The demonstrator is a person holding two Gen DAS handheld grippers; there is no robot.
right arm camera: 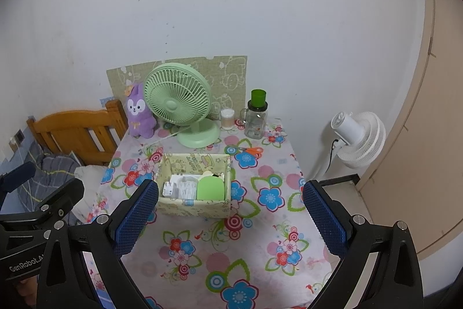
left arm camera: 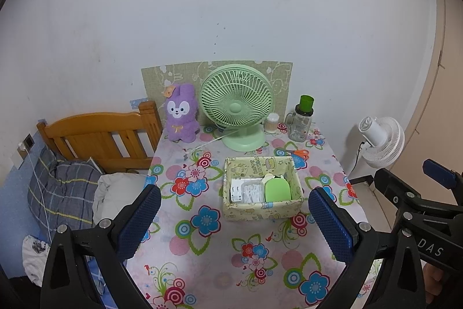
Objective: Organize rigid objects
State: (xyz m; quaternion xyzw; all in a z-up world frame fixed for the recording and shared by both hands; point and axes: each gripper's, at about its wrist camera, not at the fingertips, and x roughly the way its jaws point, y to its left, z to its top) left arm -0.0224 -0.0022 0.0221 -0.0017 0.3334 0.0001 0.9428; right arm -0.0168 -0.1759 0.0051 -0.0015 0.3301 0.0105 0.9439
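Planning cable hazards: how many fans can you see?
2. A green fan stands at the table's back beside the purple plush; a white fan sits off the table's right, near the wall.

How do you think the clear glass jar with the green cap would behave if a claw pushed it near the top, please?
The glass jar stands tall and narrow with its green cap stacked high, so a high push would probably tip it. It looks like smooth glass, likely slippery and breakable. It seems nearly empty, so probably light; its side handle might offer a surer hold.

Soft, even indoor light fills both views; shadows are faint, with no glare. Fisheye distortion bends the wall (left arm camera: 231,5) beyond the fingers, and black vignetting rims the corners.
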